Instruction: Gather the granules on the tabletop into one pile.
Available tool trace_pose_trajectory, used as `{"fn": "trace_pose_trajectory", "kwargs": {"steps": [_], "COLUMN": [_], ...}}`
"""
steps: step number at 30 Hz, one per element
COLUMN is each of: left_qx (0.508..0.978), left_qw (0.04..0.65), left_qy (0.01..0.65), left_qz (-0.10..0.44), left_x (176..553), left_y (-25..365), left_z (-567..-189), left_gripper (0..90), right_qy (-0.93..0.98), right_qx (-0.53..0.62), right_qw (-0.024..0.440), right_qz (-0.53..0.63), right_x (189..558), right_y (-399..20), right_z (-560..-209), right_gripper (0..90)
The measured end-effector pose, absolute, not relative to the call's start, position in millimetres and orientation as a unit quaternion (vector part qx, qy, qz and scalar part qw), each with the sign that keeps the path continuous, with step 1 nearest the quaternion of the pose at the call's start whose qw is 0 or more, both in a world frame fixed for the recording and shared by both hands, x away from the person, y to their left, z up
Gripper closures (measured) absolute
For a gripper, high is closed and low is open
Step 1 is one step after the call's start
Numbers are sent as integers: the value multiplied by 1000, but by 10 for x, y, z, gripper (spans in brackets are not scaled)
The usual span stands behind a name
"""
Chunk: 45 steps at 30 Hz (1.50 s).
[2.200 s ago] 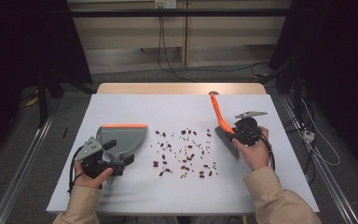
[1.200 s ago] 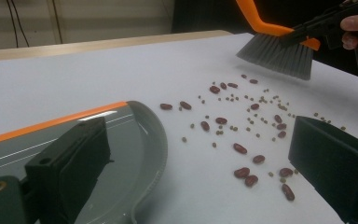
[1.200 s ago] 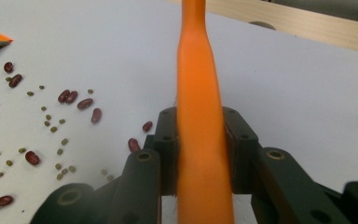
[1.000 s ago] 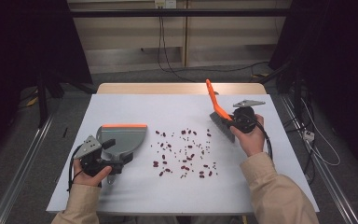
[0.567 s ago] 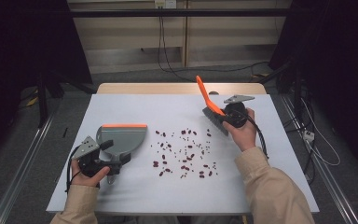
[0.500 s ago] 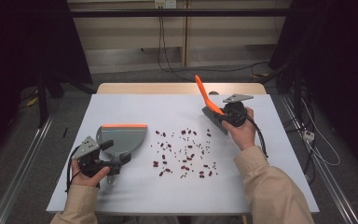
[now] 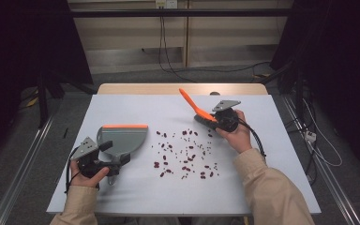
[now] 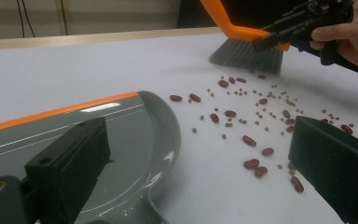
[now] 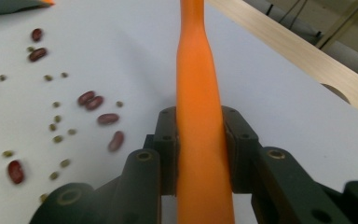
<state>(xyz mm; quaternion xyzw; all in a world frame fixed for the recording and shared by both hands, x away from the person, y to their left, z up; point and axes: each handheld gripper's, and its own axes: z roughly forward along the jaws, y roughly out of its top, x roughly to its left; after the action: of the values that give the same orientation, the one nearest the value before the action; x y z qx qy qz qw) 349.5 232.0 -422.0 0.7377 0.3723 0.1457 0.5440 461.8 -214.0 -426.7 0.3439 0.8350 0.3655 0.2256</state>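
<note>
- Left hand-held gripper: sits at the handle end of the grey plastic dustpan with orange front lip. From the high view it appears to grip the pan's handle. Its own view shows the two jaws standing wide apart over the pan and the handle itself is hidden, so I cannot tell how far it is closed.
- Dustpan: flat on the white desk, orange lip on the far side, wide mouth facing the spill.
- Scattered dark red beans and small green beans: loose on the desk, just right of the dustpan, between pan and brush. Spread runs from near the person toward the far edge.
- Orange-handled brush with grey bristles: bristles down on the desk at the far right corner of the bean patch; long handle slants up and away from the dustpan.
- Right hand-held gripper: clamped tight on the orange handle, pads pressing both sides.
- Judgement: beans lie dustpan-ward of the bristles, so the sweep should run toward the pan's mouth. The right hand is nearer the beans.
</note>
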Motion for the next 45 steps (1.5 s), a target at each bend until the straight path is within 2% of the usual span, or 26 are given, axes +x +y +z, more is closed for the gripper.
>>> {"fn": "trace_pose_trajectory", "kwargs": {"steps": [30,45], "left_qx": [736,738], "left_qw": [545,543], "left_qy": [373,369], "left_qz": [152,155], "left_x": [3481,3469], "left_y": [2318,2310], "left_z": [-4198,-4181], "left_gripper": [51,51], "right_qy": [874,861], "right_qx": [252,252], "right_qw": [192,190], "right_qz": [369,399], "right_x": [3862,3784], "right_y": [-2041,-2079], "right_z": [-4222,-4136], "right_gripper": [707,710]}}
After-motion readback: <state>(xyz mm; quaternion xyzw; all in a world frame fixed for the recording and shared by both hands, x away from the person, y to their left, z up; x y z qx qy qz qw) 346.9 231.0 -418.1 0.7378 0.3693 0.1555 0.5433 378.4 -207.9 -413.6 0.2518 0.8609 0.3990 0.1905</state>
